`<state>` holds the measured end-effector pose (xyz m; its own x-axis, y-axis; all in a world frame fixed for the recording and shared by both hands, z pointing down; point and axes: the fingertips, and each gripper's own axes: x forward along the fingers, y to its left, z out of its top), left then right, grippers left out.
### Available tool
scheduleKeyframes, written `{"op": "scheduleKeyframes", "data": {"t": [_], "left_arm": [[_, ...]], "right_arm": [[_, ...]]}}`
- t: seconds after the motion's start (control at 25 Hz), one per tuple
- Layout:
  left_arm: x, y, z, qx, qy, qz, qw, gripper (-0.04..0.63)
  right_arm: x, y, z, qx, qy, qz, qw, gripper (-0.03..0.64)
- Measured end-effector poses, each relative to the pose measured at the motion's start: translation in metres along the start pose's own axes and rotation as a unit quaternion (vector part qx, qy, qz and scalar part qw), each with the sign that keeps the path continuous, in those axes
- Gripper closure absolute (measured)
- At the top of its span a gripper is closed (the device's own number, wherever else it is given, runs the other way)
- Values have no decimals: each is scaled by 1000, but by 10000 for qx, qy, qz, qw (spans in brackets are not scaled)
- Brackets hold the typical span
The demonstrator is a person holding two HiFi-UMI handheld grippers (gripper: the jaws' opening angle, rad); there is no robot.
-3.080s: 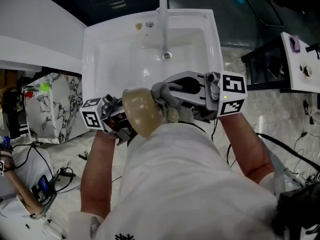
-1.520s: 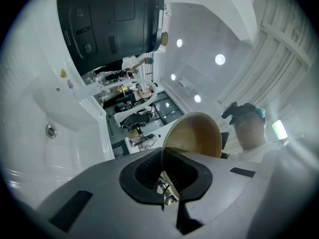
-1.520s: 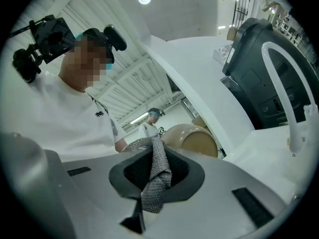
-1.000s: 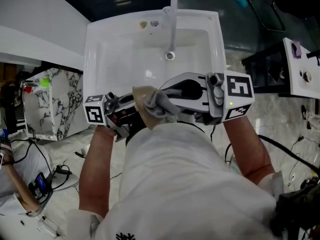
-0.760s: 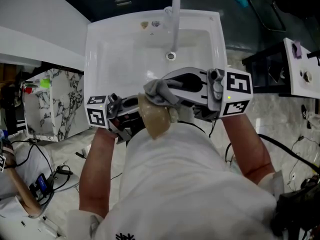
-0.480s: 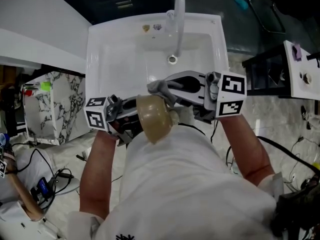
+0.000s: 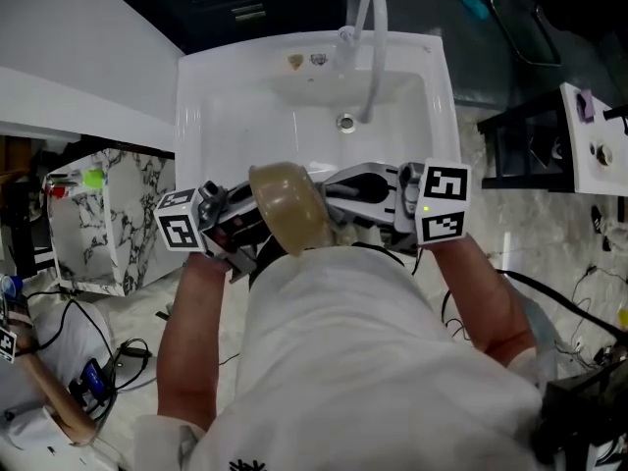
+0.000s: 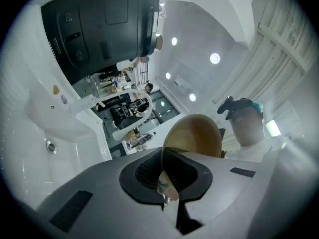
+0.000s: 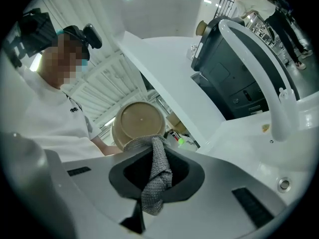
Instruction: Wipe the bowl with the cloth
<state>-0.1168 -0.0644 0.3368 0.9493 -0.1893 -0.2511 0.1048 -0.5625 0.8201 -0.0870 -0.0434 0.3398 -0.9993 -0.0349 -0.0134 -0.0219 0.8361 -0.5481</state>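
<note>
L gripper point(image 8: 167, 190) jaws nip bowl point(image 8: 195, 133) rim: rigid, slick, prob. breakable, so rim's the hold. R gripper point(image 9: 149, 203) jaws pinch limp cloth point(image 9: 158, 173), touching bowl's outside.

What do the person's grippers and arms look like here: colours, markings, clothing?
The left gripper and right gripper have smooth grey shells with a dark recess round the jaws. The left cube and right cube are white with black square markers; the right one shows a small green light. The person wears a white short-sleeved shirt.

bowl point(image 7: 287, 206) before sink point(image 7: 221, 116), cloth point(image 9: 156, 178) on its right
</note>
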Motion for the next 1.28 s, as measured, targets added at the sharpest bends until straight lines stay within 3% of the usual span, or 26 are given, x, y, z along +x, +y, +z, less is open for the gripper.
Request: {"op": "scheduleKeyframes", "data": {"t": [0.16,0.56,0.84,1.0,1.16,1.28], "left_arm": [[-16,18,19,-11,-168,355,9992,577],[-60,67,46,-83,-96,1214,9925,577],[-96,107,66,-324,-126,1868,9818,577],[-129,146,77,-594,-244,2889,9552,577],[-157,182,87,-609,37,3603,9309,577],[-176,207,84,-700,388,4200,9040,577]], "right_arm": [[13,0,-4,134,34,62,9999,581],[35,-3,12,312,-283,5,9991,581],[51,-22,32,266,-540,-517,9968,581],[60,-36,32,130,-464,-1008,9937,581],[65,-47,25,-12,-300,-1465,9888,581],[68,-49,17,-45,-217,-1686,9854,581]]}}
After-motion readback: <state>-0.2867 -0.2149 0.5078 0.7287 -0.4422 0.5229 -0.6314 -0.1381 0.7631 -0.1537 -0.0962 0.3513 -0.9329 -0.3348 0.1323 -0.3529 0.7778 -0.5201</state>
